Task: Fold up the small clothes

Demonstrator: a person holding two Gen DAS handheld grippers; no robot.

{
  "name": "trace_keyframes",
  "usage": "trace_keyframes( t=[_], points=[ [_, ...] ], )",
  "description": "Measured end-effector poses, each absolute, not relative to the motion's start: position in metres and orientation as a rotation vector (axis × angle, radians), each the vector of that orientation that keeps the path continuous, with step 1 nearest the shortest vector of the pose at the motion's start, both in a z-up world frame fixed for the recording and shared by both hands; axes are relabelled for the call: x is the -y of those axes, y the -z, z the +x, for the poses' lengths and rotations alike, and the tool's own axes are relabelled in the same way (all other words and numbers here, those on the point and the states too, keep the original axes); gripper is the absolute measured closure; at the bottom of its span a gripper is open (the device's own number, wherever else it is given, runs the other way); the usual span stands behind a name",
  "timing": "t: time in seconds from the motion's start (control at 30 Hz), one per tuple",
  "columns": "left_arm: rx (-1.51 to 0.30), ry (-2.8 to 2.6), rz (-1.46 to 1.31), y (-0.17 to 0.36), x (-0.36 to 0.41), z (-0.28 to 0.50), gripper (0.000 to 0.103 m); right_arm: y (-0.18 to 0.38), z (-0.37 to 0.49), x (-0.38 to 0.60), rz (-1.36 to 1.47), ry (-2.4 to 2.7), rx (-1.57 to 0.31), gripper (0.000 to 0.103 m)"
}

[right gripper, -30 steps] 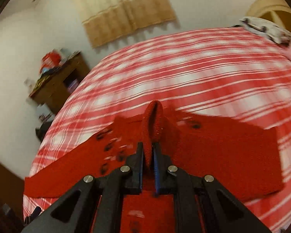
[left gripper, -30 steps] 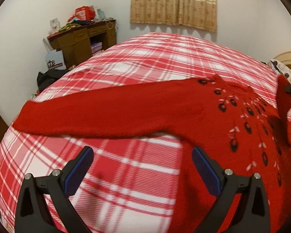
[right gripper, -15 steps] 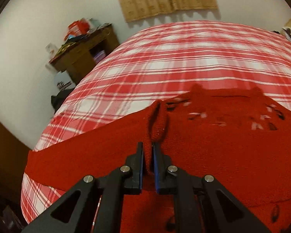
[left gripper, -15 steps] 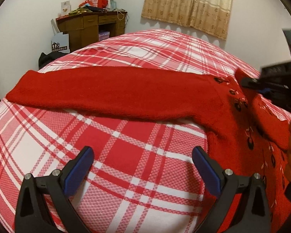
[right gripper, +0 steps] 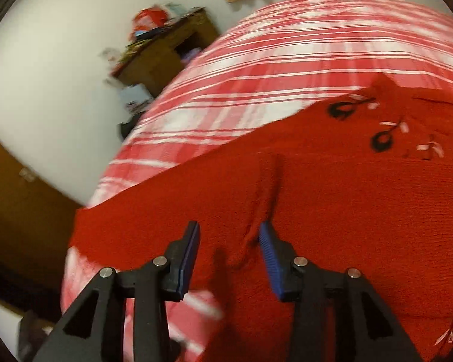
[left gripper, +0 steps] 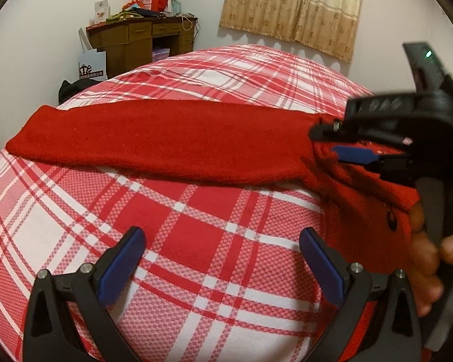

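Two grippers over the plaid bed (left gripper: 196,241); left gripper (left gripper: 223,259) jaws spread wide, nothing between; red sweater (left gripper: 166,138) flat on bed, sleeve stretched left; right gripper (right gripper: 229,256) jaws just opened, partly apart, sweater's raised fold lying loose by the right pad (right gripper: 270,259).

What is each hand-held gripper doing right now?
Left hand-held gripper: open, empty, over the bedspread.
Right hand-held gripper: open, jaws just opened, letting go of the red sweater.

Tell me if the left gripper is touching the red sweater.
Apart. In the left wrist view the left gripper hangs open over bare plaid bedsheet, with sheet showing between its pads and the red sweater.
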State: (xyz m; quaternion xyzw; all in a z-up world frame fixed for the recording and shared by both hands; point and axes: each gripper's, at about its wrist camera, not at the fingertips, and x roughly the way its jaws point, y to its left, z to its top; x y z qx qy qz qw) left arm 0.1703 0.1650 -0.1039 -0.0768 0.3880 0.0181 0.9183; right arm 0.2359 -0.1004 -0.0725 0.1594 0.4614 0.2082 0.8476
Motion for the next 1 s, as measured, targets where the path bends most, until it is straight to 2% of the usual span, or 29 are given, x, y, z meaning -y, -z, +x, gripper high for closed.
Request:
trace_keyframes(
  t=[0.2, 0.47, 0.53, 0.57, 0.73, 1.0],
  points=[
    [-0.802, -0.043, -0.149, 0.104, -0.163, 0.172, 0.000, 0.024, 0.181, 0.171, 0.247, -0.301, -0.750, 0.061],
    [-0.826, -0.036, -0.059, 0.096, -0.146, 0.176, 0.000, 0.004, 0.106, 0.345, 0.217, 0.156, -0.657, 0.062],
    [-0.785, -0.014, -0.023, 0.081, -0.133, 0.178, 0.000, 0.004, 0.091, 0.389, 0.249, 0.265, -0.650, 0.079],
    [-0.767, -0.001, -0.010, 0.074, -0.127, 0.180, 0.000, 0.004, 0.088, 0.407, 0.266, 0.293, -0.669, 0.093],
    [-0.722, 0.089, 0.031, 0.045, -0.076, 0.218, 0.000, 0.015, 0.093, 0.460, 0.374, 0.328, -0.717, 0.094],
    [-0.816, -0.014, 0.071, 0.077, -0.032, 0.288, 0.000, 0.043, 0.158, 0.429, 0.313, 0.175, -0.792, 0.094]
  ],
)
